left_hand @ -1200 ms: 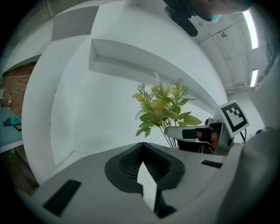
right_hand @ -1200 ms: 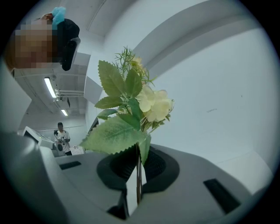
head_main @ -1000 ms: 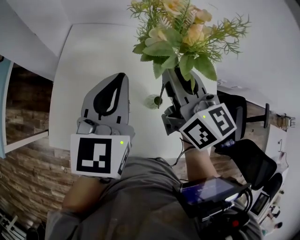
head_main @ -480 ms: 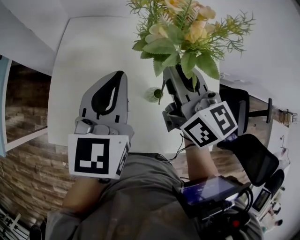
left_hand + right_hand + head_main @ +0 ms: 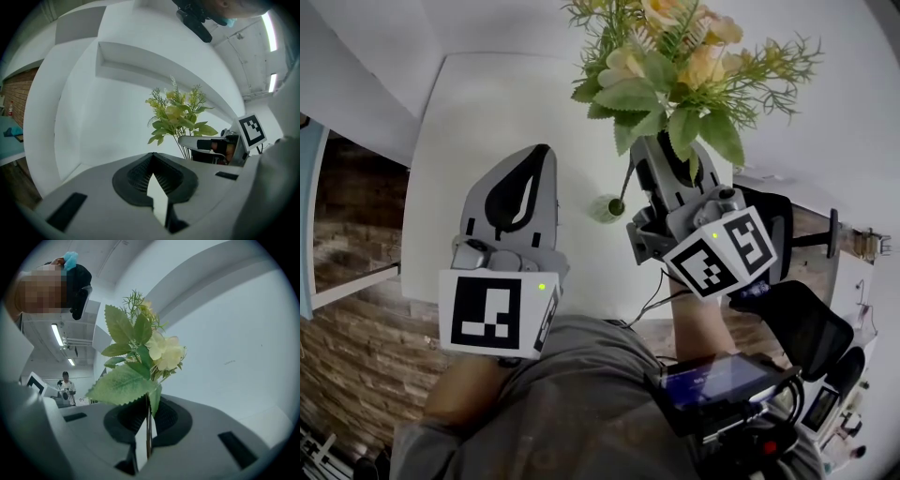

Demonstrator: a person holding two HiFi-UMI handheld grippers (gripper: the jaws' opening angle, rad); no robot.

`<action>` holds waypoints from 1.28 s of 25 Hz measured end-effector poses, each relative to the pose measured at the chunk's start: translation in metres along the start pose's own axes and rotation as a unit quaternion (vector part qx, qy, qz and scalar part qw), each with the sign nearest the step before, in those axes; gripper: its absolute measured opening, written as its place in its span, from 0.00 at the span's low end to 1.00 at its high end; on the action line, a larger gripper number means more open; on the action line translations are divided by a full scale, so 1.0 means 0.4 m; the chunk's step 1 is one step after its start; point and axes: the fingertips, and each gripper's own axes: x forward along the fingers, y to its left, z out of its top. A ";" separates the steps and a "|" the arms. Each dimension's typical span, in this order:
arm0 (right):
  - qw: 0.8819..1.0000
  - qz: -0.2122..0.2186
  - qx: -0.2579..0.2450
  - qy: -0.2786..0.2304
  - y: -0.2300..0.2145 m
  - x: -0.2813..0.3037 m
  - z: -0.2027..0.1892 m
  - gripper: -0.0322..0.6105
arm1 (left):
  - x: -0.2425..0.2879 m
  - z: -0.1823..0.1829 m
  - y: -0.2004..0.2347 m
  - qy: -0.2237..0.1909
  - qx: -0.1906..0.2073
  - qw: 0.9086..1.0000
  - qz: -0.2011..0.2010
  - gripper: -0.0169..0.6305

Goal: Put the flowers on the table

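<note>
The flowers (image 5: 675,66) are a bunch of pale yellow and peach blooms with green leaves, held upright over the white table (image 5: 487,112). My right gripper (image 5: 667,157) is shut on their thin stems, with leaves hiding its tips. A stem runs down to a small green round end (image 5: 607,208) just above or on the tabletop; I cannot tell which. In the right gripper view the stem (image 5: 149,427) stands pinched between the pads, under the flowers (image 5: 140,357). My left gripper (image 5: 538,155) hovers to the left, shut and holding nothing. The left gripper view shows the flowers (image 5: 178,112) and the right gripper (image 5: 206,143).
The table's near edge runs just past both grippers, with brick-patterned floor (image 5: 356,234) to the left. A black office chair (image 5: 797,319) stands at the right. A dark device (image 5: 722,380) hangs at the person's waist. A white wall with a ledge (image 5: 140,61) rises behind the table.
The right gripper and the flowers have drifted slightly right and toward me. The left gripper has barely moved.
</note>
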 end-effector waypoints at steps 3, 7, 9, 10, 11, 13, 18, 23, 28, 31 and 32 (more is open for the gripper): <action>1.000 -0.001 0.001 0.001 -0.002 -0.003 0.000 0.09 | -0.002 0.009 -0.002 0.003 0.001 1.000 -0.002 0.03; 1.000 -0.002 0.004 0.003 -0.003 -0.005 -0.003 0.09 | -0.010 0.020 -0.001 0.007 -0.006 1.000 -0.001 0.03; 1.000 -0.001 0.006 0.004 -0.004 -0.007 -0.007 0.09 | -0.013 0.020 -0.002 0.012 -0.011 1.000 0.000 0.03; 1.000 0.000 0.007 0.004 -0.004 -0.007 -0.009 0.09 | -0.013 0.020 -0.002 0.014 -0.012 1.000 0.001 0.03; 1.000 0.001 0.007 0.005 -0.004 -0.007 -0.010 0.09 | -0.013 0.022 -0.003 0.014 -0.010 1.000 0.000 0.03; 1.000 0.002 0.010 0.006 -0.004 -0.010 -0.015 0.09 | -0.012 0.025 -0.004 0.013 -0.003 1.000 -0.003 0.03; 1.000 0.007 0.017 0.016 -0.015 -0.028 -0.080 0.09 | -0.005 -0.019 -0.005 0.017 -0.002 1.000 0.001 0.03; 0.999 0.004 0.013 0.029 -0.018 -0.037 -0.116 0.10 | 0.003 -0.030 -0.009 0.022 -0.001 1.000 -0.001 0.03; 0.999 0.004 -0.014 0.038 0.002 -0.104 -0.133 0.11 | -0.039 -0.039 -0.057 0.015 0.005 1.000 0.003 0.03; 0.998 0.004 -0.029 0.047 -0.004 -0.106 -0.139 0.12 | -0.020 -0.031 -0.062 0.016 0.009 1.000 0.002 0.03; 0.998 0.004 -0.033 0.051 -0.008 -0.104 -0.142 0.13 | -0.012 -0.027 -0.063 0.018 0.010 1.000 0.002 0.03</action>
